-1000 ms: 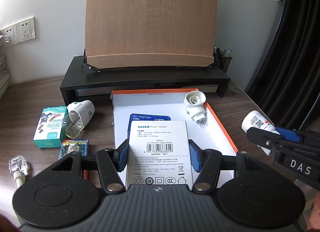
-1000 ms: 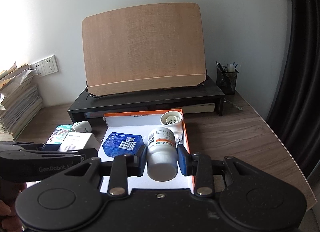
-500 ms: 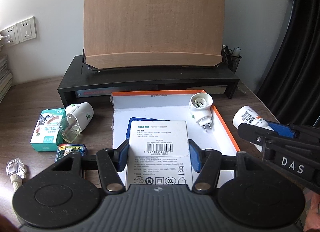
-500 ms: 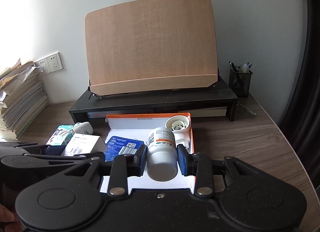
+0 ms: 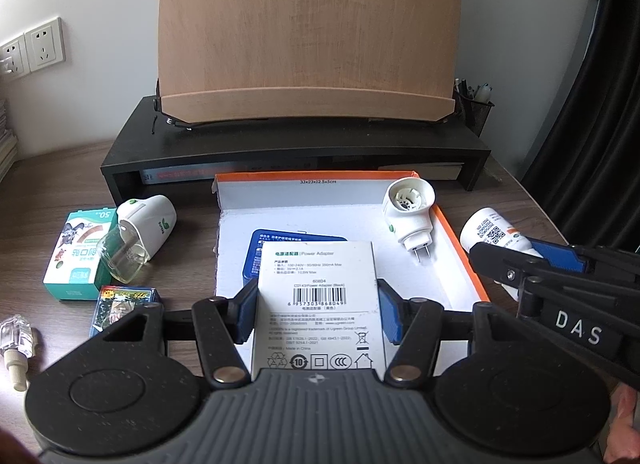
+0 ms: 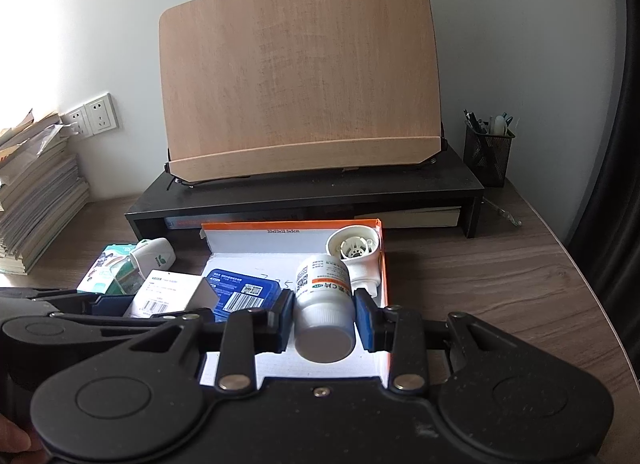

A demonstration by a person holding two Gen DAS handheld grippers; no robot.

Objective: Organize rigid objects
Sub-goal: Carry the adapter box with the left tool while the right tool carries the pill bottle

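My left gripper (image 5: pixel 316 312) is shut on a white power adapter box (image 5: pixel 318 296), held over the near left part of the orange-edged tray (image 5: pixel 460 248). My right gripper (image 6: pixel 325 316) is shut on a white pill bottle (image 6: pixel 324 304), cap toward the camera, over the tray's (image 6: pixel 384 284) right side. In the tray lie a blue box (image 5: pixel 280 240) and a white plug-in device (image 5: pixel 408 212). In the left wrist view the pill bottle (image 5: pixel 492 232) shows at right in the other gripper's fingers.
On the desk left of the tray lie a white plug-in with a glass bottle (image 5: pixel 140 236), a green-white box (image 5: pixel 78 256), a small colourful box (image 5: pixel 120 304) and a clear vial (image 5: pixel 16 340). A black riser with a wooden board (image 5: pixel 304 36) stands behind; a pen holder (image 6: pixel 488 152) at right.
Both grippers have moved a little forward toward the tray with their loads still held. The riser and board look closer. Nothing in the tray has shifted.
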